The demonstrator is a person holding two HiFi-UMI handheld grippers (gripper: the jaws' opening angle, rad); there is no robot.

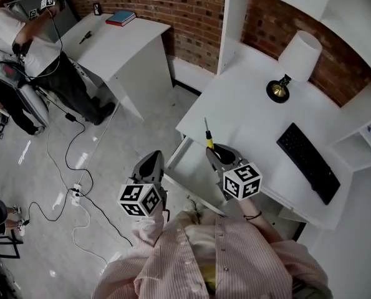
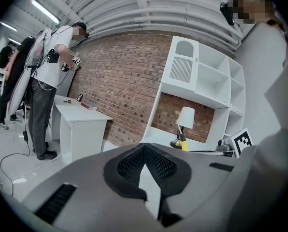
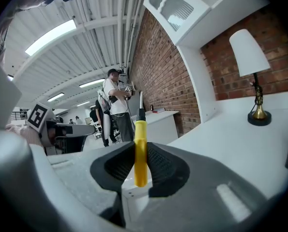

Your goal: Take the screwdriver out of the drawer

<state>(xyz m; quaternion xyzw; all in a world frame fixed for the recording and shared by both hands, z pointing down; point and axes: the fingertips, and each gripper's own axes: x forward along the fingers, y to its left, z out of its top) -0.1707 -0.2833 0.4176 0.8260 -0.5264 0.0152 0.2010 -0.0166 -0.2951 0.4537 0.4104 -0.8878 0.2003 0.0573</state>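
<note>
**Status: Screwdriver Clamped in My Right Claw**

Nearest to me, my left gripper [image 2: 144, 151] has its jaws brought together at the tips, with nothing between them. It hangs at the left, over the floor.

My right gripper [image 1: 215, 153] is clamped on the screwdriver [image 3: 140, 149]. Both ribbed pads press the yellow handle, and the metal shaft points away from me, past the jaw tips.

The drawer [image 1: 190, 167] stands pulled out between my two grippers, below the near edge of the desk [image 1: 247, 117]. The screwdriver is outside the drawer, held at the desk's near left edge.

Farther right on the desk lies a black keyboard [image 1: 308, 162]. Beyond it, near the brick wall, stands a lamp [image 1: 297, 61] with a white shade.

At the far left, a person [image 1: 23, 48] stands beside a second white table [image 1: 120, 48] that bears a book [image 1: 121, 18].
</note>
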